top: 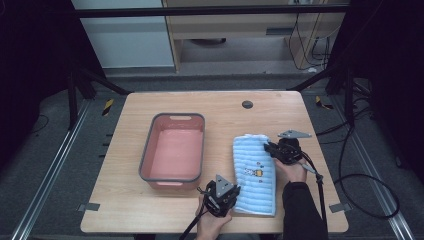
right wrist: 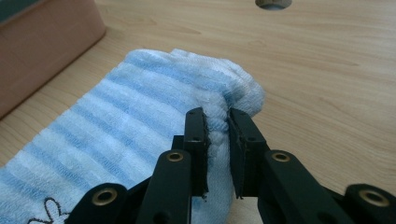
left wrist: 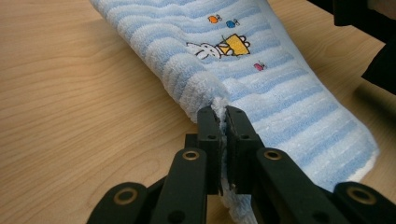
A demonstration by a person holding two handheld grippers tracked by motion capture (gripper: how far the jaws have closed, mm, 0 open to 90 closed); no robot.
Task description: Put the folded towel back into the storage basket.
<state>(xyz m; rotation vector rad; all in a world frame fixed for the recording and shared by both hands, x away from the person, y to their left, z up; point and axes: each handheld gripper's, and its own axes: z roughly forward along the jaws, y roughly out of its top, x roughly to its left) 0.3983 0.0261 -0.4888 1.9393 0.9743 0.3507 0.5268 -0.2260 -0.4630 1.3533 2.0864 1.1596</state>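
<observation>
Empty pink basin [top: 172, 150] beside striped towel [top: 255, 172], left gripper [left wrist: 222, 116] and right gripper [right wrist: 217, 121] each pinching its edge.

Black hand-held gripper [top: 235, 192] each side, grey triangular plates, brass-ringed pivots, trailing black cables, dark right sleeve [top: 300, 210]

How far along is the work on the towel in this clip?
Done: the towel lies folded in a long strip beside the pink basin. In hand: the left gripper pinches its near edge, and the right gripper is clamped on its far end. Left: the towel still rests on the table; the basin is empty.
</observation>
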